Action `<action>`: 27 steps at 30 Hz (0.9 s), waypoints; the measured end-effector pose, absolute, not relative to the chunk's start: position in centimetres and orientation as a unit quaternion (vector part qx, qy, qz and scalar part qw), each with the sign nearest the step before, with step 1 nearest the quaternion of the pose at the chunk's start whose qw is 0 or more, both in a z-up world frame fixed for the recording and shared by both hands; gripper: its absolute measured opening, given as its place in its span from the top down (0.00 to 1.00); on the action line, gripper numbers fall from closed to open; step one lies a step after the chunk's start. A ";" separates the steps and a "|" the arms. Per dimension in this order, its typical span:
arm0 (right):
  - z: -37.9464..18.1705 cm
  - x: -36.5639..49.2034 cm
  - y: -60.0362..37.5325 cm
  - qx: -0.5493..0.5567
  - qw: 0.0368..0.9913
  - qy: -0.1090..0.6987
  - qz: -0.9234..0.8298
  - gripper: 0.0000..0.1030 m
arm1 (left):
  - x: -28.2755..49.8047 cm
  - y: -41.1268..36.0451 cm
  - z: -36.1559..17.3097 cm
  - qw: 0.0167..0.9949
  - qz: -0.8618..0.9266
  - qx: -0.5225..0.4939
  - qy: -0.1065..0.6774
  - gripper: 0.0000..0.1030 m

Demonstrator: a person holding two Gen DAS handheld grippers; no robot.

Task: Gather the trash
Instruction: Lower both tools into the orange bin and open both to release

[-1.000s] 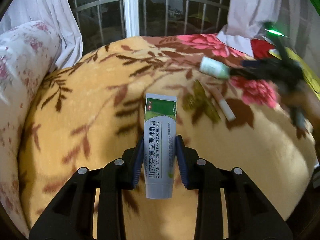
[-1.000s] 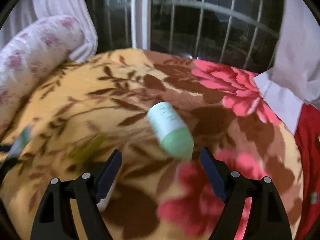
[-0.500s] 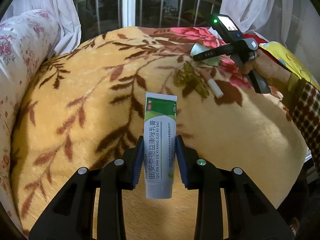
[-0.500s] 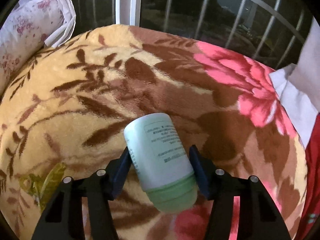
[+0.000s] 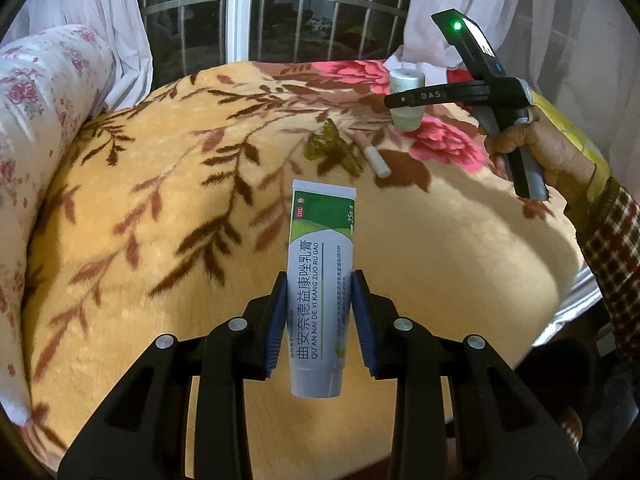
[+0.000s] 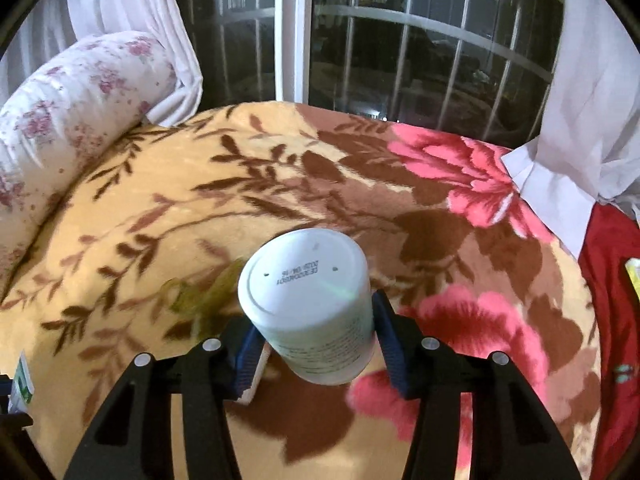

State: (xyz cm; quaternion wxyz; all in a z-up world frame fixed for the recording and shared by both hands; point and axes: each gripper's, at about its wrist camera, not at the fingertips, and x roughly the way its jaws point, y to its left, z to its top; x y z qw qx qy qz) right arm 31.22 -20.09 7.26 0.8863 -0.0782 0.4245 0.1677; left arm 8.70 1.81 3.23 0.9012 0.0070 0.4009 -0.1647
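Mid-collection, both loaded: left gripper clamps ointment tube between its fingers; right gripper clamps pale bottle. Green wrapper and white stick lie ahead of left fingers. Likely next: bin both.

A bed covered by a plush yellow blanket printed with brown leaf sprays and pink-red flowers fills both views. Along the blanket's left edge lies a white bolster pillow with small pink blossoms. Behind the blanket's far edge stands a barred window, dark outside, with a white frame post. White curtains hang at either side of the window. A red cloth lies at the blanket's right edge.
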 end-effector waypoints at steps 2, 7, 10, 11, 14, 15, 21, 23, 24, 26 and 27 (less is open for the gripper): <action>8.1 29.5 -20.3 -0.071 0.889 0.419 0.172 0.51 | 7.5 1.8 3.6 0.901 -0.169 0.007 0.400 0.70; 10.5 23.9 -19.5 -0.068 0.892 0.399 0.204 0.51 | 3.8 1.4 3.9 0.892 -0.194 0.026 0.408 0.70; 12.6 17.8 -18.7 -0.065 0.890 0.381 0.244 0.51 | 1.1 1.2 3.6 0.883 -0.211 0.042 0.417 0.70; 13.0 16.0 -18.5 -0.062 0.888 0.378 0.256 0.51 | 0.3 1.2 3.4 0.880 -0.214 0.044 0.421 0.70; 13.5 9.9 -17.5 -0.061 0.876 0.377 0.295 0.51 | -2.1 1.1 2.0 0.863 -0.233 0.047 0.446 0.70; 13.4 8.1 -17.2 -0.063 0.871 0.380 0.306 0.51 | -3.0 1.0 1.2 0.854 -0.239 0.047 0.459 0.70; 9.0 -0.3 -16.3 -0.031 0.827 0.438 0.351 0.51 | -5.7 0.1 -3.3 0.811 -0.261 0.055 0.521 0.70; 6.3 -1.7 -15.9 -0.022 0.808 0.471 0.353 0.51 | -5.8 -0.2 -4.8 0.796 -0.262 0.055 0.542 0.70; 5.2 -2.1 -15.8 -0.018 0.800 0.483 0.355 0.51 | -5.9 -0.3 -5.5 0.790 -0.262 0.054 0.551 0.70; 2.5 -3.0 -15.6 -0.004 0.781 0.515 0.354 0.50 | -6.0 -0.6 -6.9 0.776 -0.263 0.055 0.571 0.70; 1.4 -3.4 -15.4 -0.003 0.772 0.529 0.353 0.50 | -6.0 -0.7 -7.4 0.771 -0.263 0.057 0.577 0.70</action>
